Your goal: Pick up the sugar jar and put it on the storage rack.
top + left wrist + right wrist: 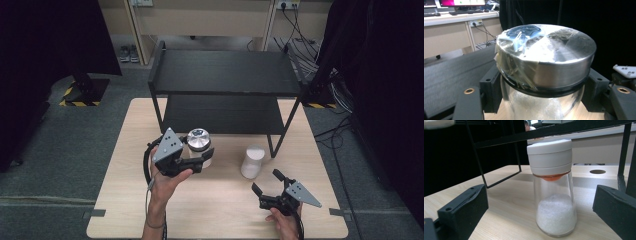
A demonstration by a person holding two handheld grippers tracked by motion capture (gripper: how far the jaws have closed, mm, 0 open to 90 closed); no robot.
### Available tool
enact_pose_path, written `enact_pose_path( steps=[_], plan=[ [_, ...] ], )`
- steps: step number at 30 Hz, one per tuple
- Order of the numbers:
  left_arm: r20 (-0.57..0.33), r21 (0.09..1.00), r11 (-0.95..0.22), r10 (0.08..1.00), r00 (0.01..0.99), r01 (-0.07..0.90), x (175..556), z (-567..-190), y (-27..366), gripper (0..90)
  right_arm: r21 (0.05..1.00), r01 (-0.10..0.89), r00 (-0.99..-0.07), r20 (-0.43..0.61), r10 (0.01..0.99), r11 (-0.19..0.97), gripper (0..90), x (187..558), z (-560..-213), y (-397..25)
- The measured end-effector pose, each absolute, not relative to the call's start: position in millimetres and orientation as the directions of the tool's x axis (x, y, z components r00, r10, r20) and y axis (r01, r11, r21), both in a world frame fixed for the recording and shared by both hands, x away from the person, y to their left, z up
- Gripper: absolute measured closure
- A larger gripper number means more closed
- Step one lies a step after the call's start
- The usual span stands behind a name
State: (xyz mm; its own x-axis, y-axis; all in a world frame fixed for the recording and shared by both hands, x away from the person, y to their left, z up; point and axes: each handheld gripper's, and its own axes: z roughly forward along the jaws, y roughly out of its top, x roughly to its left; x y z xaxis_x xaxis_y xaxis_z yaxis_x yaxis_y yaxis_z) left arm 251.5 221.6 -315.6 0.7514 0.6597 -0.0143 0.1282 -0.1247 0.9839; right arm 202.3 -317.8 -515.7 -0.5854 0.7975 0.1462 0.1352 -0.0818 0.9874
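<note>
**Pale wood table, grey floor, dark drapes**

Light wooden table (220, 200) on grey carpet, with dark curtains to left and right. Beige cabinets along the far wall, sockets and a tangle of cables at the right. Yellow-black hazard tape on the floor at the left, beside a dark stand. A round hole in the tabletop, seen in the right gripper view (597, 171).

On the far half of the table: a black two-tier shelf (222, 72), thin metal legs down to the wood.

In front of the shelf, left of centre: a glass jar (199, 145) with a brushed-metal lid (549, 52), clear tape and a blue patch across the top. Left gripper (202, 159) clamped on the jar just under the lid, a jaw pressed against each side of the glass. Jar's base hidden; cannot tell whether resting on the wood or lifted.

Right of the jar and apart from it: a shaker (252, 161) with a white cap, upright on the table near the shelf's front right leg, white grains in the lower half, an orange insert beneath the cap.

Right gripper (267, 184) near the table's front edge, jaws spread wide, aimed at the shaker and holding nothing, short of touching it.
</note>
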Motion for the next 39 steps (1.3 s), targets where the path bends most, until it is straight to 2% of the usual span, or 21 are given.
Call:
enact_pose_path(
  steps=[18, 27, 39],
  plan=[
    [0.008, 0.986, -0.134, 0.621, 0.783, 0.096, 281, -238, 221, 31.2, 0.987, 0.136, -0.585, 0.149, 0.797, -0.085, 0.4, 202, -516, -318],
    [0.003, 0.987, -0.126, 0.630, 0.777, 0.098, 292, -211, 219, 31.2, 0.987, 0.134, -0.584, 0.149, 0.798, -0.086, 0.4, 202, -516, -319],
    [0.000, 0.981, -0.140, 0.684, 0.729, 0.132, 312, -179, 204, 31.2, 0.986, 0.138, -0.583, 0.154, 0.797, -0.089, 0.4, 202, -516, -319]
  ],
)
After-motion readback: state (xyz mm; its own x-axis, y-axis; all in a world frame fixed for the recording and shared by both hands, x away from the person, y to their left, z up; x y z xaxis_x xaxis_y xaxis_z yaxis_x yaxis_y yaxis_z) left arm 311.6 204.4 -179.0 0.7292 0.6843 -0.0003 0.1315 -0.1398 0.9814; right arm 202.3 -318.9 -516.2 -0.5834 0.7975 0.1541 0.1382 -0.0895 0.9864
